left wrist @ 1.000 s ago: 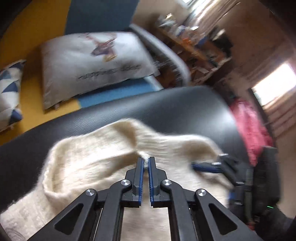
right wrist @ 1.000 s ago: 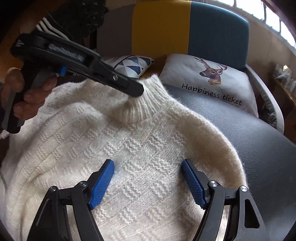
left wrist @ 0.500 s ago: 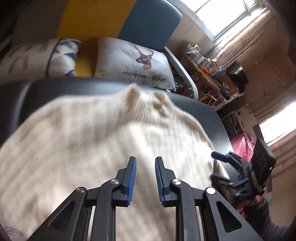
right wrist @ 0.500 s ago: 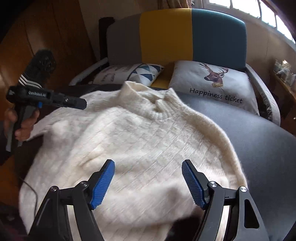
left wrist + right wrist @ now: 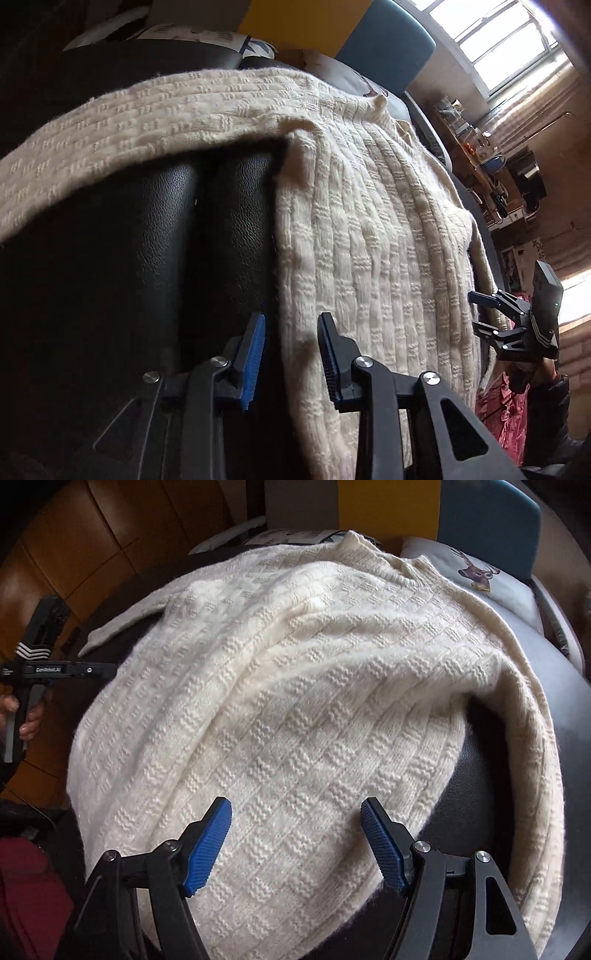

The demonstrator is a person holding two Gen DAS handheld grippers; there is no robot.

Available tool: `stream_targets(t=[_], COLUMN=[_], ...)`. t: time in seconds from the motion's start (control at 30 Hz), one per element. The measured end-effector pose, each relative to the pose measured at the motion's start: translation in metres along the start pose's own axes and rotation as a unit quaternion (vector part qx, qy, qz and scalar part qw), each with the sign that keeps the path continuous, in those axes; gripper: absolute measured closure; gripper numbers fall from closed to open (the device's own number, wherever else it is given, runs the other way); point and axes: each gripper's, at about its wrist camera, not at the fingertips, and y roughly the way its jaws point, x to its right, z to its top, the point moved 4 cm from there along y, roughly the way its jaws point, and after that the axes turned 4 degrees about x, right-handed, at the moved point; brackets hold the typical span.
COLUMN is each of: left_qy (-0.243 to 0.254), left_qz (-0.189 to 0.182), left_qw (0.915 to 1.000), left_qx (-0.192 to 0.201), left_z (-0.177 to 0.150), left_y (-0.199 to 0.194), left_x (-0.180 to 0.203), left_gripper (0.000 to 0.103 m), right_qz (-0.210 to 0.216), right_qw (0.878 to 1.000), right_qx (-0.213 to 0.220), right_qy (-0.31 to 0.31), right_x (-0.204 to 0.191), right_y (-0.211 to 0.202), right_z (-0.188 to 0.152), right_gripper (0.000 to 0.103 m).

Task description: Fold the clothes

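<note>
A cream knitted sweater [image 5: 288, 686] lies spread over a black leather surface [image 5: 129, 258], collar at the far end, one sleeve [image 5: 129, 122] stretched out to the left. My left gripper [image 5: 291, 354] is open, low at the sweater's left side edge, its jaws straddling the hem edge with nothing pinched. It shows at the left of the right wrist view as the left gripper [image 5: 55, 670], held by a hand. My right gripper [image 5: 295, 843] is open above the sweater's lower body, empty. From the left wrist view the right gripper [image 5: 487, 314] hangs at the sweater's far right edge.
A sofa with yellow and blue back panels [image 5: 388, 506] stands behind, holding a deer-print cushion [image 5: 480, 579] and a patterned cushion [image 5: 255, 44]. Wooden panelling [image 5: 92, 546] is on the left. Cluttered shelves [image 5: 491, 162] and a red cloth [image 5: 506, 413] lie to the right.
The left gripper let go of the collar, opened wider and dropped back to the sweater's left side edge. The right gripper stayed open and pulled back toward the hem.
</note>
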Motion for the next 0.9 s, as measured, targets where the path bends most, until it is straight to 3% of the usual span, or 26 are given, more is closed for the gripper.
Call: stream_targets(t=[0.23,0.27,0.33,0.5,0.67,0.77,0.83,0.9], left_qy=[0.067,0.077,0.096,0.1,0.073,0.074,0.091,0.108], left_qz=[0.062,0.071,0.088,0.127,0.121,0.092,0.061,0.059], left_qw=[0.9958,0.9945,0.9914,0.9867,0.9899,0.9915,0.9911,0.9901], left_qx=[0.007,0.008,0.01,0.015,0.014,0.055,0.074,0.067], left_z=[-0.009,-0.01,-0.013,-0.018,-0.02,-0.017,-0.017,-0.017], left_y=[0.004,0.004,0.005,-0.007,-0.02,-0.044,-0.055,-0.047], left_x=[0.022,0.026,0.032,0.021,0.01,0.023,0.038,0.047], left_gripper=[0.07,0.081,0.092,0.094,0.093,0.093,0.093,0.092], right_qz=[-0.021,-0.024,-0.029,-0.05,-0.061,-0.065,-0.051,-0.025], right_qw=[1.0,1.0,1.0,0.999,0.998,0.997,0.998,0.999], right_qx=[-0.009,-0.009,-0.01,-0.019,-0.018,-0.01,0.011,0.024], right_qy=[0.006,0.004,0.002,0.002,0.021,0.029,0.036,0.038], right_x=[0.002,0.002,0.002,0.01,0.025,0.02,0.01,-0.004], right_y=[0.003,0.004,0.005,0.0,-0.004,-0.011,-0.019,-0.023], right_z=[-0.011,-0.012,-0.013,-0.02,-0.025,-0.024,-0.024,-0.026], right_gripper=[0.028,0.026,0.025,0.024,0.021,0.021,0.021,0.021])
